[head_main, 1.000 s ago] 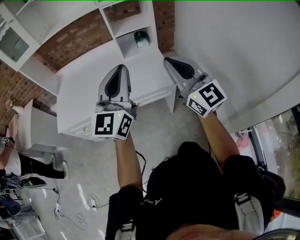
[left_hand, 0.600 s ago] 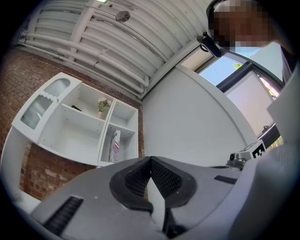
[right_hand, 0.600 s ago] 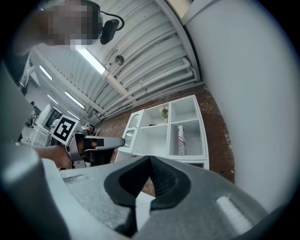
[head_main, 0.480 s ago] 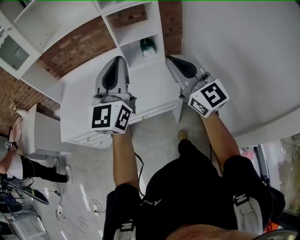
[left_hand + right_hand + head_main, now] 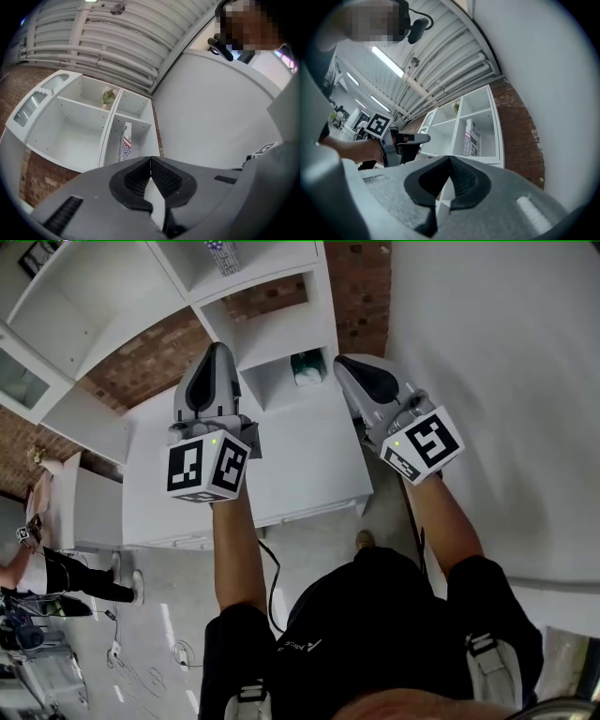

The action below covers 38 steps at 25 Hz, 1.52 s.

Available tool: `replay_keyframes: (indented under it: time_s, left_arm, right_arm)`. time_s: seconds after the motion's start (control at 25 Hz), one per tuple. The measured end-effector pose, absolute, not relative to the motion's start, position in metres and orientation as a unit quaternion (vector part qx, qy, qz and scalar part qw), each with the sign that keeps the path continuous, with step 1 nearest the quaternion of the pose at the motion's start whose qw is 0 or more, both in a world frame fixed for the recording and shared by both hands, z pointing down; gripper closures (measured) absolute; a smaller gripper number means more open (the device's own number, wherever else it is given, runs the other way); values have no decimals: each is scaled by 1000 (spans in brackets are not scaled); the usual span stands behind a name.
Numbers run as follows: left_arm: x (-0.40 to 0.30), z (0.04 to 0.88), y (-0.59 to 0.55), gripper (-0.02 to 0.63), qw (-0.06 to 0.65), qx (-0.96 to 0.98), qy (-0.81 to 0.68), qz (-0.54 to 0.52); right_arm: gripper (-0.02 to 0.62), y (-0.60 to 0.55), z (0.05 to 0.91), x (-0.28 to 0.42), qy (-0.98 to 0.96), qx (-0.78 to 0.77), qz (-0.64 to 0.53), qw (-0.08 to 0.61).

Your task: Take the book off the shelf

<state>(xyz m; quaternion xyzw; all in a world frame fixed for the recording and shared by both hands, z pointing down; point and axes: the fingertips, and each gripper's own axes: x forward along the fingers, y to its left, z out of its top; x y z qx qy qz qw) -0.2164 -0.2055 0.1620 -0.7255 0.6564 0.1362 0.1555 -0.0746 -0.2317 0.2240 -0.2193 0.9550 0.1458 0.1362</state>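
Note:
The book has a flag-patterned cover and stands upright in a right-column compartment of the white shelf unit. It also shows in the right gripper view, book, and at the head view's top edge, book. My left gripper is shut with nothing in it and points up at the shelf, well short of the book. My right gripper is likewise shut and empty. In the head view the left gripper and right gripper hang side by side before the shelf.
A small green plant sits in the compartment above the book. A teal object lies in a lower compartment. The shelf rests on a white cabinet against a brick wall. Another person stands at the far left.
Both grippers have risen and moved toward the shelf unit, and more of its upper compartments has come into view. Both stay shut.

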Motion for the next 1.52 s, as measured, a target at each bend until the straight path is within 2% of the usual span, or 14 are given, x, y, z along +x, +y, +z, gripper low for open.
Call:
replay_keyframes:
  time_s: [0.2, 0.32, 0.64, 0.88, 1.04, 1.52]
  left_arm:
    - [-238, 132, -272, 601, 165, -690, 692, 135]
    - [-254, 117, -307, 570, 162, -670, 714, 127]
    - [-282, 96, -377, 376, 141, -645, 744, 99]
    - [-297, 91, -421, 285, 122, -641, 755, 67]
    - [-302, 92, -451, 268, 98, -644, 757, 50]
    - [-319, 97, -497, 276, 54, -623, 780, 14]
  right_arm:
    - [594, -290, 215, -79, 958, -196, 157, 139]
    - [594, -315, 210, -84, 959, -185, 160, 143]
    - [594, -345, 208, -91, 957, -185, 164, 151]
    - [594, -356, 205, -93, 955, -192, 168, 153]
    - [594, -363, 210, -90, 954, -199, 163, 154]
    - [594, -370, 212, -74, 950, -213, 163, 161]
